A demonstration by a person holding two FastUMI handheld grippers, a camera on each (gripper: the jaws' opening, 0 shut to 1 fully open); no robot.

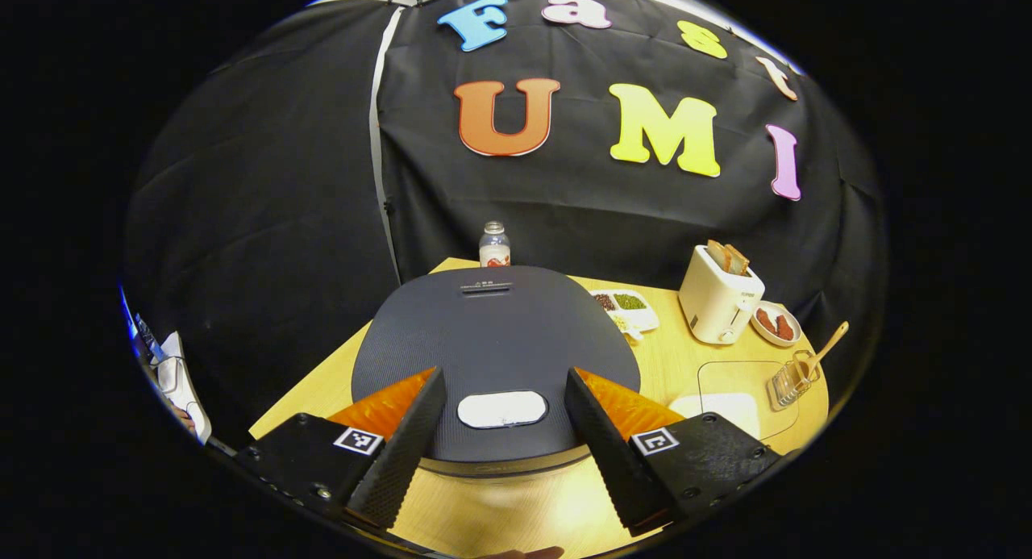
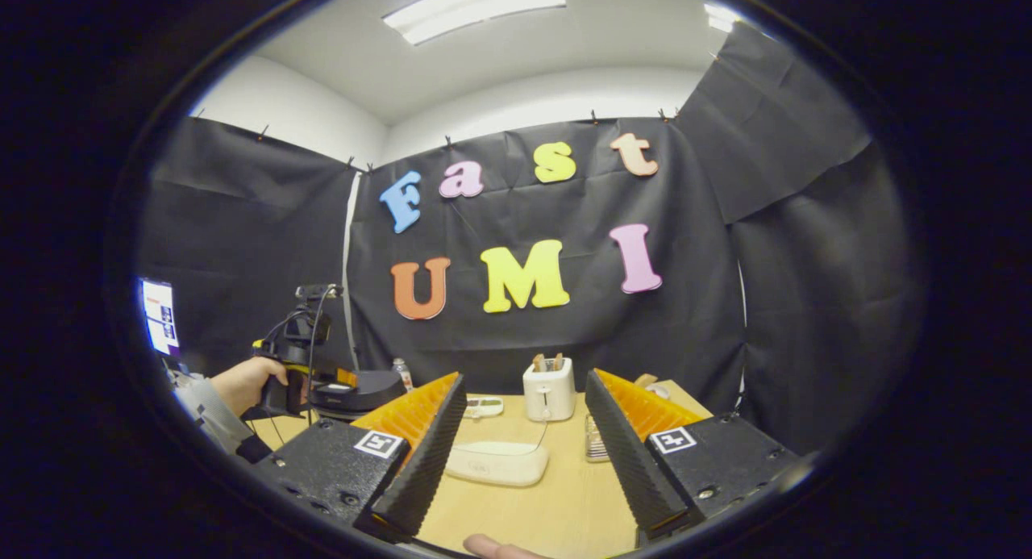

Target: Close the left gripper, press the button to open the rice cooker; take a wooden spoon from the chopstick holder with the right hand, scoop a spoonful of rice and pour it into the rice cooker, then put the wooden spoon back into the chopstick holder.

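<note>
**Rice cooker lid down, both grippers spread**

The rice cooker (image 1: 496, 357) sits on the wooden table (image 1: 556, 502) with its dark lid down and its pale button (image 1: 502, 409) showing between the left gripper (image 1: 501, 434) fingers, which are spread wide and hold nothing. To its right stand a divided dish (image 1: 629, 309), a toaster (image 1: 720, 297), then the chopstick holder (image 1: 792, 379) with the wooden spoon (image 1: 826, 348) leaning in it. A bottle (image 1: 494, 245) stands behind the cooker. The right gripper (image 2: 524, 454) hangs apart, its fingers also spread and empty.

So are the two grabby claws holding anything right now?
No, nothing is held. The left gripper hangs open over the rice cooker lid, and the right gripper is open above the table.
</note>
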